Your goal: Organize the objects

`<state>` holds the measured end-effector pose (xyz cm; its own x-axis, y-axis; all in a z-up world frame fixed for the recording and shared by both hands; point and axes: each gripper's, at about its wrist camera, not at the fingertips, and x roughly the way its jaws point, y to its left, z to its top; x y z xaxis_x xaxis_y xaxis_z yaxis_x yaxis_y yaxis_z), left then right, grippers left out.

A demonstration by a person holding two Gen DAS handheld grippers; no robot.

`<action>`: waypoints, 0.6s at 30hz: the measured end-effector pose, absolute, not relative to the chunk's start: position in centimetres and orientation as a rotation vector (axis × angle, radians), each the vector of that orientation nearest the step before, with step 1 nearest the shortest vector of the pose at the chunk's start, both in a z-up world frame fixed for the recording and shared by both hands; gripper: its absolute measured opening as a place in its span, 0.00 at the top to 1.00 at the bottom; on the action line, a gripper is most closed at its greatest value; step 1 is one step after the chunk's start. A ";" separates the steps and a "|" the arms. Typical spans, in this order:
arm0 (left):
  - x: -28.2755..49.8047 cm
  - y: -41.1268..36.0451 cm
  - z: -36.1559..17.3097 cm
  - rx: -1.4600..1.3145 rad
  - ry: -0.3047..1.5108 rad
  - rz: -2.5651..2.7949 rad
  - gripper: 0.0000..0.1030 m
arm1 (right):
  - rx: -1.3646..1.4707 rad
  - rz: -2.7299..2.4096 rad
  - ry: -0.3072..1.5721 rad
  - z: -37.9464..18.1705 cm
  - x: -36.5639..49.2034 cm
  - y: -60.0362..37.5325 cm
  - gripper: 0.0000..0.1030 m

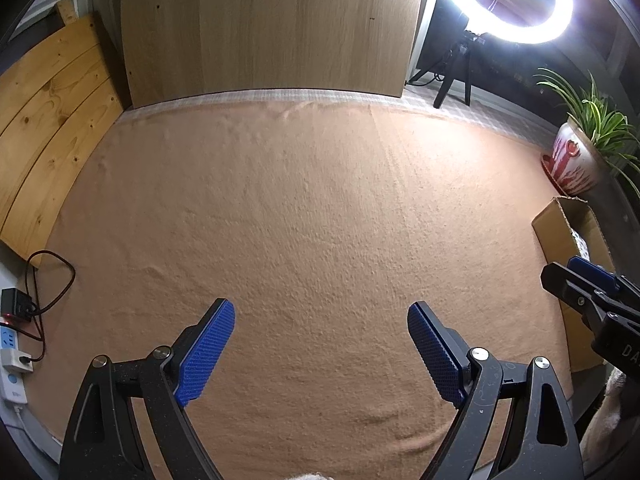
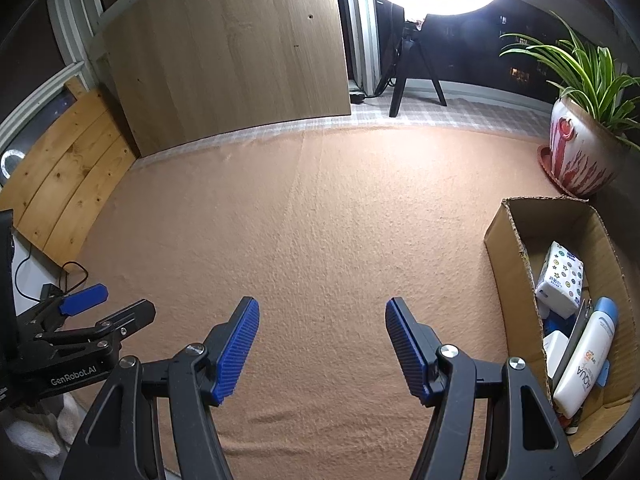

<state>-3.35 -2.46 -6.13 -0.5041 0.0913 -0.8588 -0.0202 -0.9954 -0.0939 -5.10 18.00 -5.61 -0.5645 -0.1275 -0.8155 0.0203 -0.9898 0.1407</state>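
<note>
A cardboard box (image 2: 508, 240) stands at the right edge of the tan cloth (image 2: 320, 220). In it lie a patterned tissue pack (image 2: 560, 280), a white AQUA bottle (image 2: 584, 360) and some smaller items I cannot make out. My right gripper (image 2: 322, 312) is open and empty above the cloth, left of the box. My left gripper (image 1: 320, 316) is open and empty above the cloth. The left gripper also shows in the right wrist view (image 2: 104, 304). The right gripper shows at the right of the left wrist view (image 1: 576, 276), by the box (image 1: 560, 232).
A potted spider plant (image 2: 576, 148) stands behind the box. A ring light on a tripod (image 2: 416, 80) stands at the back. A tall wood panel (image 2: 232, 60) and pine boards (image 2: 64, 172) lean at back and left. A power strip with cables (image 1: 16, 344) lies at the left.
</note>
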 end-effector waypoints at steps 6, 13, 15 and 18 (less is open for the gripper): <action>-3.5 -2.5 -6.2 -1.533 -0.115 2.664 0.12 | 1.430 -2.694 -0.177 -5.8 -5.3 18.1 0.40; -3.8 -2.5 -6.4 -1.538 -0.118 2.662 0.12 | 1.437 -2.691 -0.176 -6.1 -5.6 18.3 0.40; -4.0 -2.4 -6.7 -1.542 -0.116 2.659 0.12 | 1.442 -2.691 -0.178 -6.2 -5.8 18.3 0.40; -4.3 -2.3 -7.1 -1.546 -0.107 2.657 0.12 | 1.449 -2.694 -0.174 -6.5 -6.1 18.4 0.40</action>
<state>-4.32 -2.31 -7.08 -0.4932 0.0913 -0.8651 -0.0213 -0.9954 -0.0929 -6.10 18.37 -6.54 -0.5504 -0.1223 -0.8259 0.0149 -0.9905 0.1368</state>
